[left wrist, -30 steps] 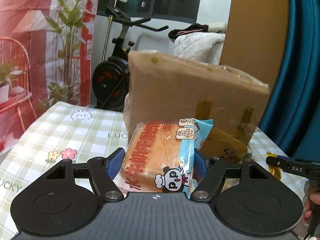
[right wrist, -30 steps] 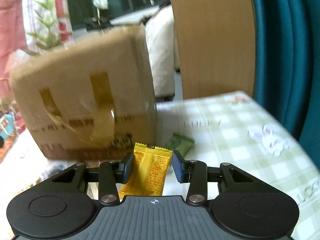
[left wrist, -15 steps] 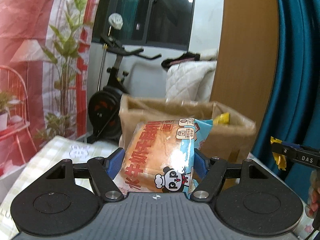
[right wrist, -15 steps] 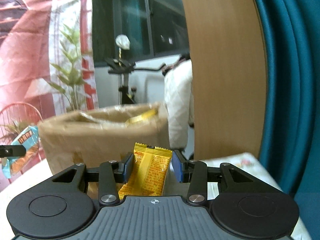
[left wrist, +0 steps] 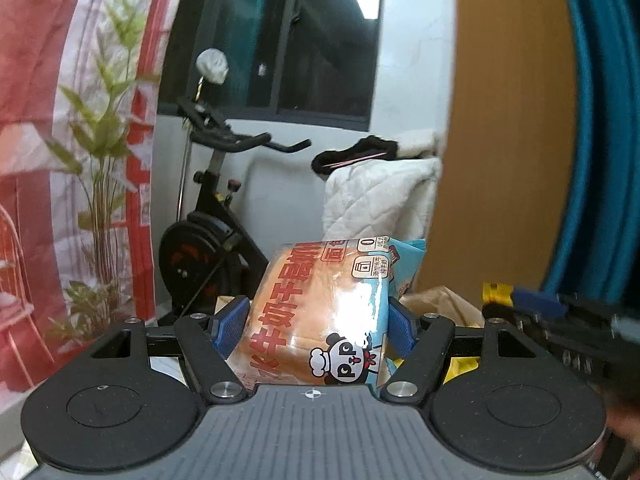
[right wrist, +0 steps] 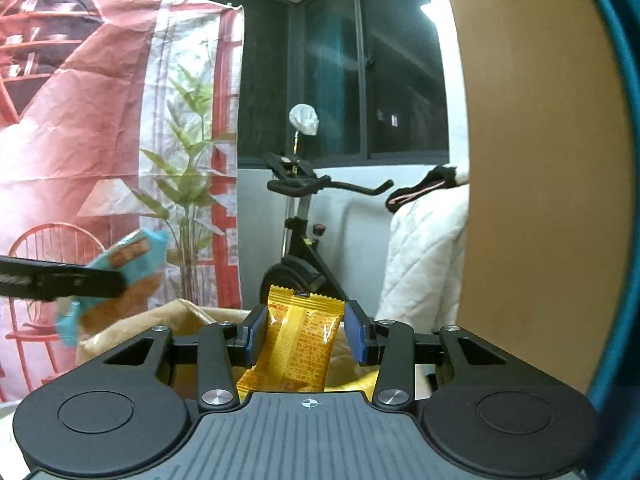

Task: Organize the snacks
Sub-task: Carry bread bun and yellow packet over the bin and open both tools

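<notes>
My left gripper (left wrist: 316,326) is shut on a bread pack (left wrist: 320,312) with a blue edge and a panda print, held high over the open brown cardboard box (left wrist: 436,300). The pack also shows at the left of the right wrist view (right wrist: 120,276). My right gripper (right wrist: 306,334) is shut on a yellow snack packet (right wrist: 298,348) above the same box (right wrist: 176,316), whose rim sits just below the fingers. The right gripper shows at the right edge of the left wrist view (left wrist: 532,304).
An exercise bike (right wrist: 300,240) stands behind the box. A white quilted cover (left wrist: 376,196) lies to its right. A wooden panel (right wrist: 536,160) and teal curtain (left wrist: 592,120) are at the right. A red printed backdrop (right wrist: 80,120) hangs at the left.
Both grippers have risen with their snacks from table height to above the box's open top. The box side and checked tablecloth have dropped out of view.
</notes>
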A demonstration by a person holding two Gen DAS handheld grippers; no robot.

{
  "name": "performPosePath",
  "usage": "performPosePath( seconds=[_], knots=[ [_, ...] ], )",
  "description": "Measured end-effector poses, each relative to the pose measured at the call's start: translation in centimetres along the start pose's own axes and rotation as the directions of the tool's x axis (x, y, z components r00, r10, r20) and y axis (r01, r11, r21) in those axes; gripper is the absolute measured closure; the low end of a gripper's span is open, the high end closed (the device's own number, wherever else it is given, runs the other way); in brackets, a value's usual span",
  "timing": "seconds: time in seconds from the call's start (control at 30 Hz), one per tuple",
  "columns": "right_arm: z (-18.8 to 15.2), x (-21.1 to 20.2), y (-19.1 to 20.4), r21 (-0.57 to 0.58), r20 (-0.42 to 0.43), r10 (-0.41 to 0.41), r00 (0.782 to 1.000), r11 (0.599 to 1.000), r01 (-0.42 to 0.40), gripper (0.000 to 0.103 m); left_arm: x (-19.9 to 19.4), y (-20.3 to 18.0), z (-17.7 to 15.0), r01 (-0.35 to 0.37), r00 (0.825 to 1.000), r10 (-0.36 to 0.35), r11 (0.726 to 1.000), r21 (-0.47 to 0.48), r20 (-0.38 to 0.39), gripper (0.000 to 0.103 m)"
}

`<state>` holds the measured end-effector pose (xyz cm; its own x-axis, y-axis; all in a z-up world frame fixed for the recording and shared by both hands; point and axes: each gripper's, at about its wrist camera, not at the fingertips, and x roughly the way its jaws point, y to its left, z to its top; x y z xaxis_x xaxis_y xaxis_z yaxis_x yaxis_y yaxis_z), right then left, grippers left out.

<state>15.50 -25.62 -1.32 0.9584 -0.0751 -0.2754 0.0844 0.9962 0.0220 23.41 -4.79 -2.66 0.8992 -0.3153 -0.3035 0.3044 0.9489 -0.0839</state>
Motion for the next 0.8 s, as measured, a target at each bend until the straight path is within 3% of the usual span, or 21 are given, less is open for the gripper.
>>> performPosePath(
  seconds=[0.4,0.6,0.8],
  knots=[
    [-2.1,6.6,0.7,0.045,-0.113,0.059,0.992,0.998,-0.054,0.063,5.2,0.3,-1.0,-0.023,0.994,0.025,0.999,0.022,-0.103,0.029],
    [-3.2,6.3,0.5,0.057,-0.140,0.043,0.989,0.998,-0.035,0.052,4.8,0.6,-1.2,0.000,0.994,0.004,0.999,0.036,-0.109,0.021],
    [-3.7,4.4,0.2,0.080,-0.155,0.040,0.987,0.996,-0.028,0.051,2.8,1.0,-1.4,-0.015,0.994,0.018,1.000,0.026,-0.106,0.021]
  ],
)
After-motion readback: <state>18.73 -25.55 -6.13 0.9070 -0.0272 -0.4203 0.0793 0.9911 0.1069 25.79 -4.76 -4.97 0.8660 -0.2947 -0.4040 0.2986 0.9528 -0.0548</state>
